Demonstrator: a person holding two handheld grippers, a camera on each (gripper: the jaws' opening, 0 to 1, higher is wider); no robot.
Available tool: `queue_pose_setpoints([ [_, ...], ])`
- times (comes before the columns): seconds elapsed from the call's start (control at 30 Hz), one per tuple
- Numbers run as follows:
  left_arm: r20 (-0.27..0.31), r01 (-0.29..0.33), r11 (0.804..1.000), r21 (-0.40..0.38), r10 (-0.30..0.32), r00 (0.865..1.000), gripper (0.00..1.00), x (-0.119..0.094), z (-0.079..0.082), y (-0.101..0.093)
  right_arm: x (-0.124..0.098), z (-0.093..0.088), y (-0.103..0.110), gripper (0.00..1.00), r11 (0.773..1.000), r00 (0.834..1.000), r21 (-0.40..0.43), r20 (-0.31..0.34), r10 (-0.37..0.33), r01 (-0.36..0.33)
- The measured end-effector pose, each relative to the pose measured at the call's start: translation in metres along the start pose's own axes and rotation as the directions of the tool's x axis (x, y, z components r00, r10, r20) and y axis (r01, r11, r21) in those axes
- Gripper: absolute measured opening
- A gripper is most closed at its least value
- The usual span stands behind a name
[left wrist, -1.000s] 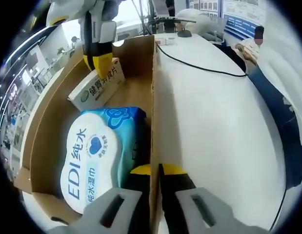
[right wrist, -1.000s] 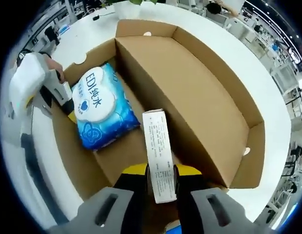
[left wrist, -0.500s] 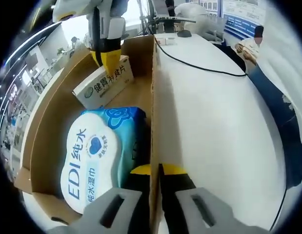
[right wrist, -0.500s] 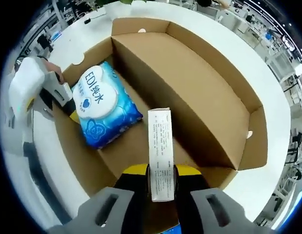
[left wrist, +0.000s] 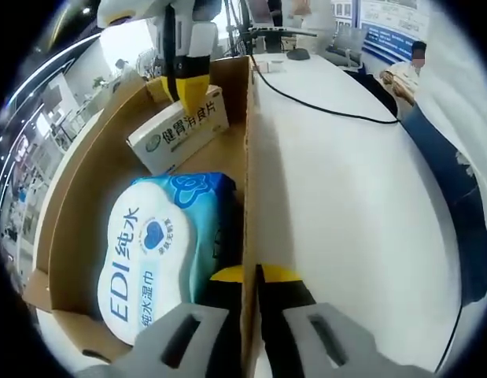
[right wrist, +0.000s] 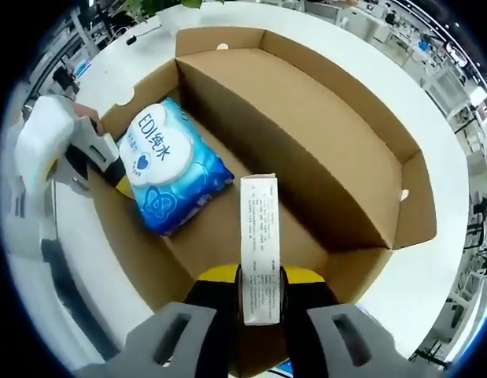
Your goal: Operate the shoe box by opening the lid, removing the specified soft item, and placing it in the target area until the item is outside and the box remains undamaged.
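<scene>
Left gripper view: the left claw [left wrist: 245,277] is closed on the upright side wall of the open cardboard shoe box [left wrist: 74,181], one yellow-tipped jaw inside the box and the other outside over the white tabletop [left wrist: 345,205]. A blue-and-white wet wipes pack [left wrist: 160,252] lies flat on the box floor, just beside the gripped wall and close to the inner jaw. Farther along the box, the right claw [left wrist: 190,88] comes down from above and pinches a white medicine carton [left wrist: 180,130] with green print; the carton is tilted, and whether its lower end touches the box floor cannot be told. A black cable [left wrist: 322,106] runs across the tabletop outside the box.

Right gripper view: the right claw [right wrist: 259,277] is closed on the narrow sides of the white medicine carton [right wrist: 259,236], which stands between the two yellow tips with its printed side panel facing the camera, above the box interior. Below it, the shoe box [right wrist: 306,150] sits open, its hinged lid [right wrist: 361,134] folded back along the far long side. The wet wipes pack [right wrist: 168,165] rests inside at the box's left end. The left claw [right wrist: 109,169] holds the box wall beside that pack. The white tabletop [right wrist: 440,268] surrounds the box.
</scene>
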State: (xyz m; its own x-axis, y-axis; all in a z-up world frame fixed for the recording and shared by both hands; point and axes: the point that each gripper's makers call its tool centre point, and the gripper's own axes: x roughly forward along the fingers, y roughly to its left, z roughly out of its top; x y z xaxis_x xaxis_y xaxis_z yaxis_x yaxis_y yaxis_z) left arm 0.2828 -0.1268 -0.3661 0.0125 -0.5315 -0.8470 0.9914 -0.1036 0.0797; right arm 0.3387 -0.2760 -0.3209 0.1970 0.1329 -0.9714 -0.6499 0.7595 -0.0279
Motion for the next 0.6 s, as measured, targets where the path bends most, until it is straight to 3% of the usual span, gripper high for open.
queue_pose_setpoints([
  [0.1,0.000,0.000,1.000,0.000,0.000,1.000,0.01,0.000,0.000,0.000,0.000,-0.001,0.000,0.18,1.000,1.000,0.002,-0.003,0.004,-0.004],
  [0.23,0.001,0.000,1.000,0.004,0.000,1.000,0.01,0.000,0.000,0.000,0.002,0.002,-0.005,0.23,0.997,1.000,-0.072,0.006,-0.022,0.023],
  [0.43,0.001,0.000,1.000,0.000,0.000,1.000,0.01,-0.001,-0.001,0.000,0.010,0.006,0.000,0.36,0.998,1.000,-0.060,-0.002,-0.005,0.005],
  [0.6,0.001,0.002,1.000,0.001,-0.002,1.000,0.01,-0.001,-0.001,0.000,0.024,0.011,0.005,0.38,0.998,1.000,-0.059,-0.001,0.017,-0.017],
])
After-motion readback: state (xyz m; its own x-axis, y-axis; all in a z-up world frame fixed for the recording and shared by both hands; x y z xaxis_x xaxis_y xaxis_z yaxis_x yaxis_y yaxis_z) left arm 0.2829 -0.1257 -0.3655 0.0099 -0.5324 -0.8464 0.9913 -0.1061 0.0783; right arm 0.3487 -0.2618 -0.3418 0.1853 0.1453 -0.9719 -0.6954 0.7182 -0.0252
